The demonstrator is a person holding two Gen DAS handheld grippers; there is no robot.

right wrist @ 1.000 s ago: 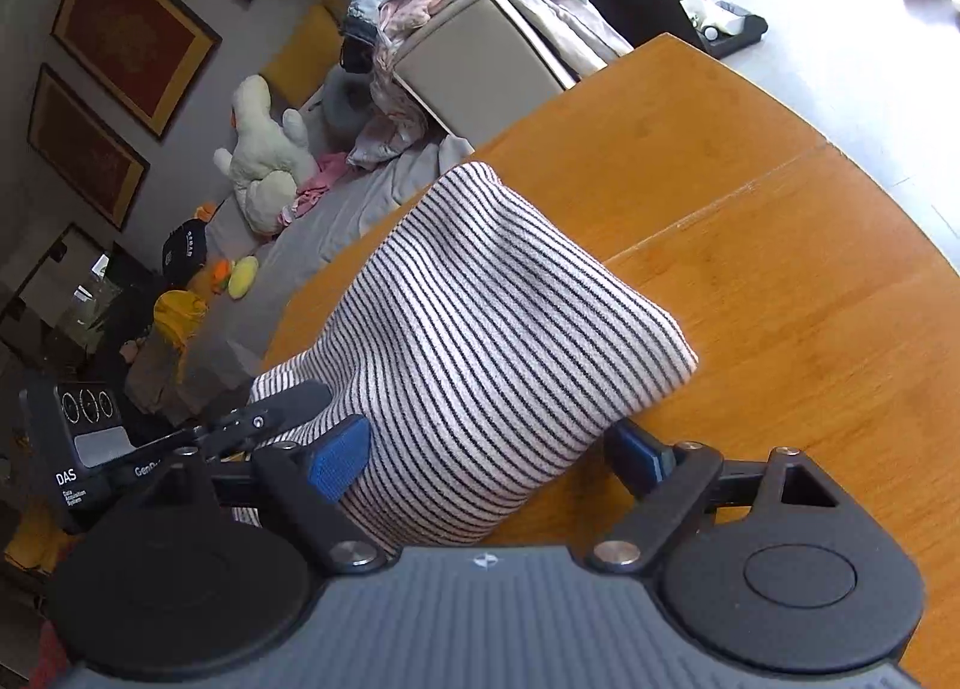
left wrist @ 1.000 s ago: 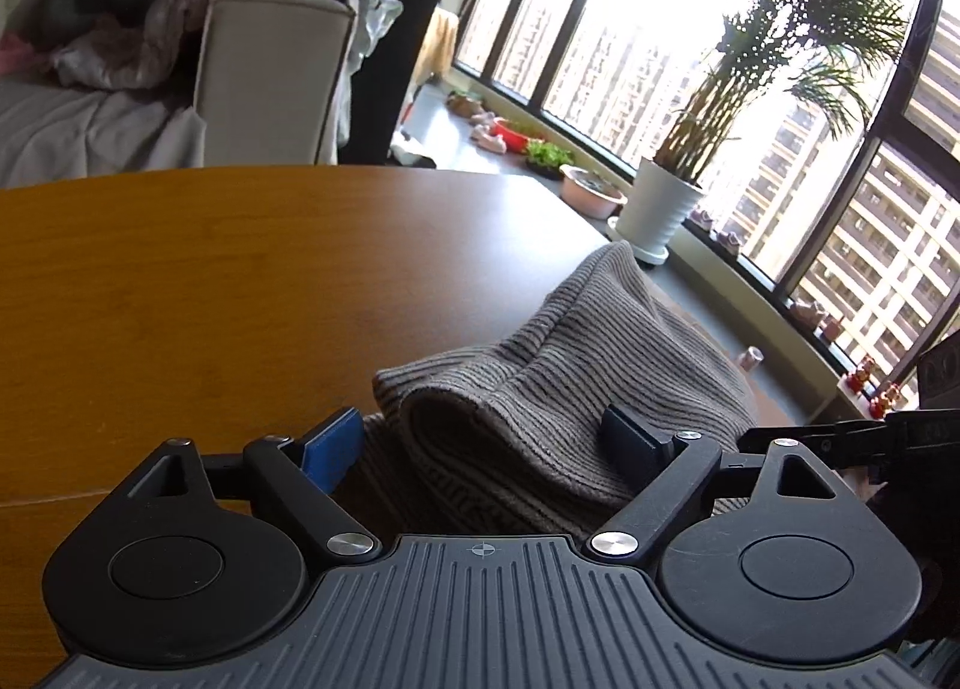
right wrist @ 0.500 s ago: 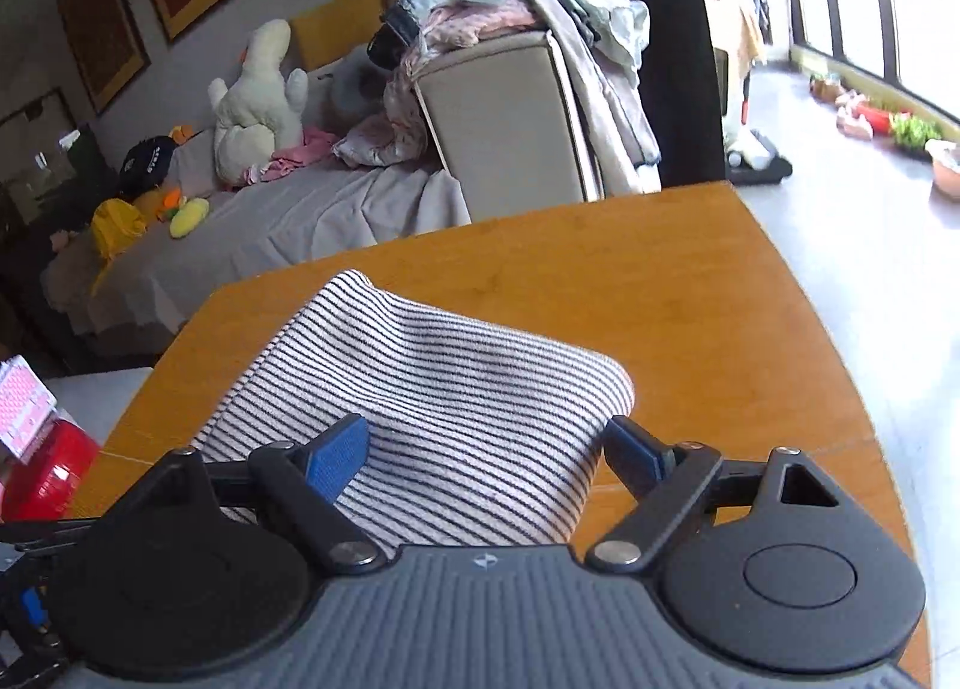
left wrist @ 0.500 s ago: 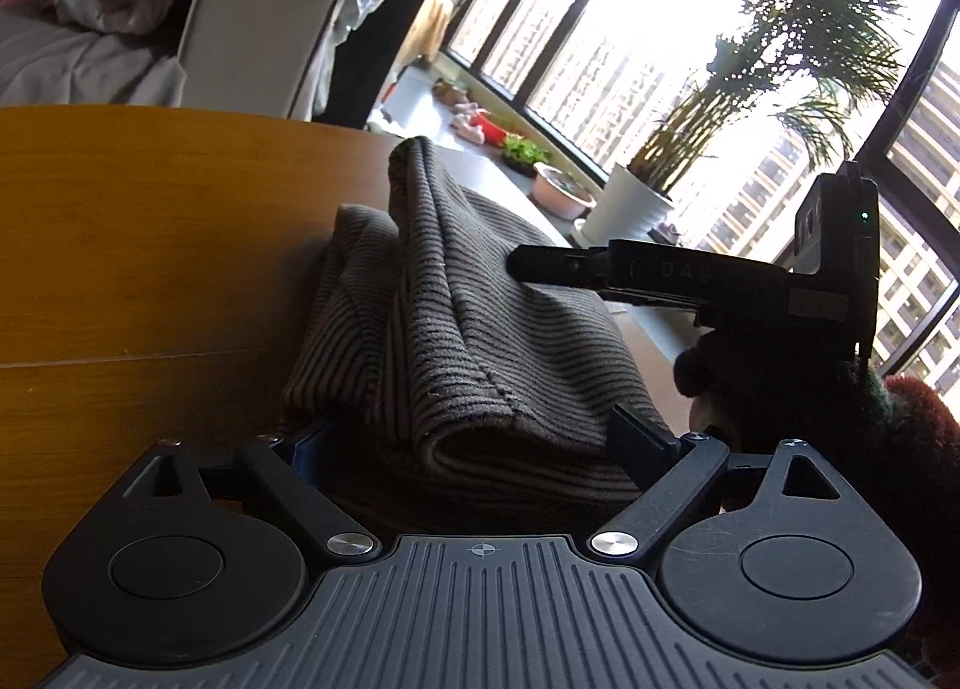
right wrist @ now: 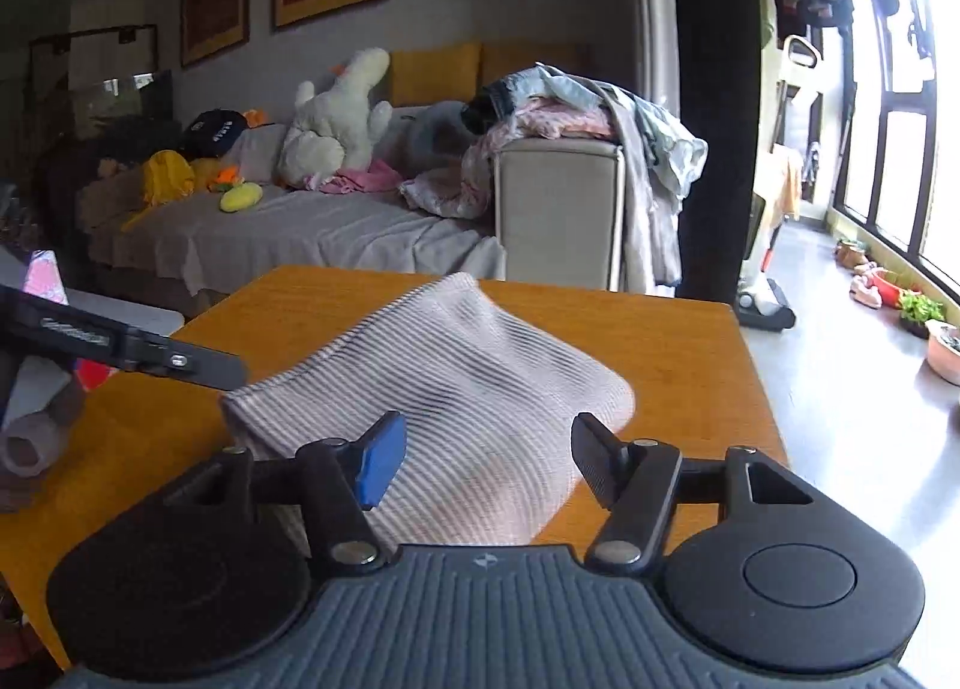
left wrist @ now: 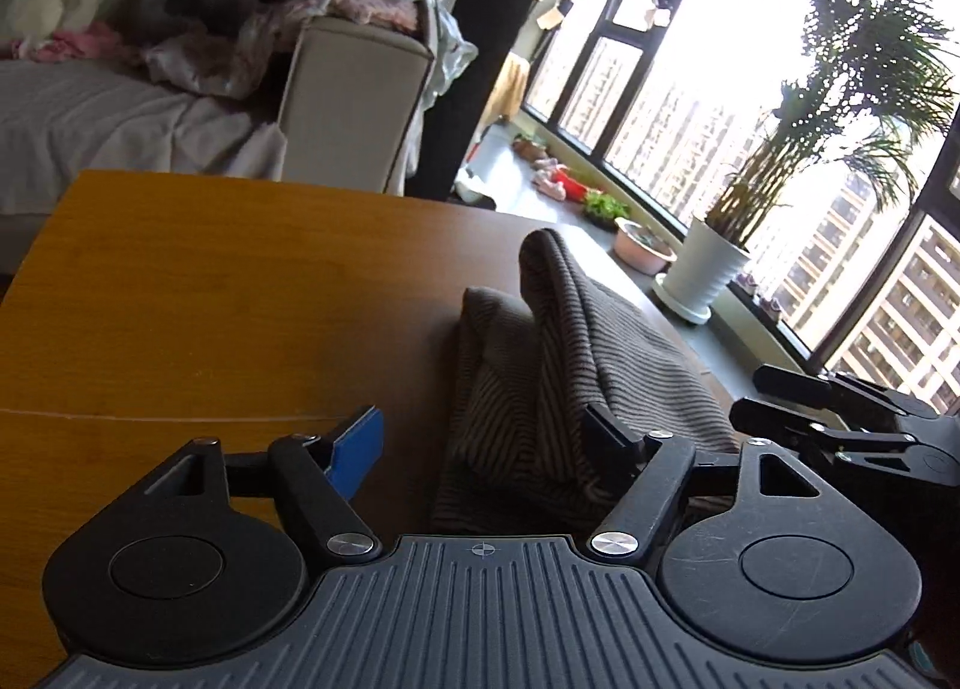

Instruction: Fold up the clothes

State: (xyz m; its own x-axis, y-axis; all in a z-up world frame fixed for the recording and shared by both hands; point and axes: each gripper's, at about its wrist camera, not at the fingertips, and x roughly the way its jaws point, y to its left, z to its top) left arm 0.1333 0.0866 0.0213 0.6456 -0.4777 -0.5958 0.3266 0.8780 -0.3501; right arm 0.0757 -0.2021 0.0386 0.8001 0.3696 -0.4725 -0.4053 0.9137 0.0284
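A folded striped knit garment (left wrist: 576, 365) lies on the wooden table (left wrist: 210, 305); in the right wrist view it (right wrist: 468, 389) shows pale with thin dark stripes. My left gripper (left wrist: 486, 437) is open, its right finger against the garment's near edge and its blue-padded left finger over bare wood. My right gripper (right wrist: 480, 449) is open just above the garment's near side, holding nothing. The right gripper's black body (left wrist: 840, 419) shows at the right of the left wrist view; the left gripper's finger (right wrist: 120, 353) shows at the left of the right wrist view.
A sofa (right wrist: 300, 233) with plush toys and piled clothes stands beyond the table. A potted palm (left wrist: 720, 269) and bowls sit on the window ledge. The table's right edge (right wrist: 756, 389) drops to the floor.
Both grippers have drawn back and turned; the garment now lies flatter on the table, and the right gripper sits lower and farther right in the left wrist view.
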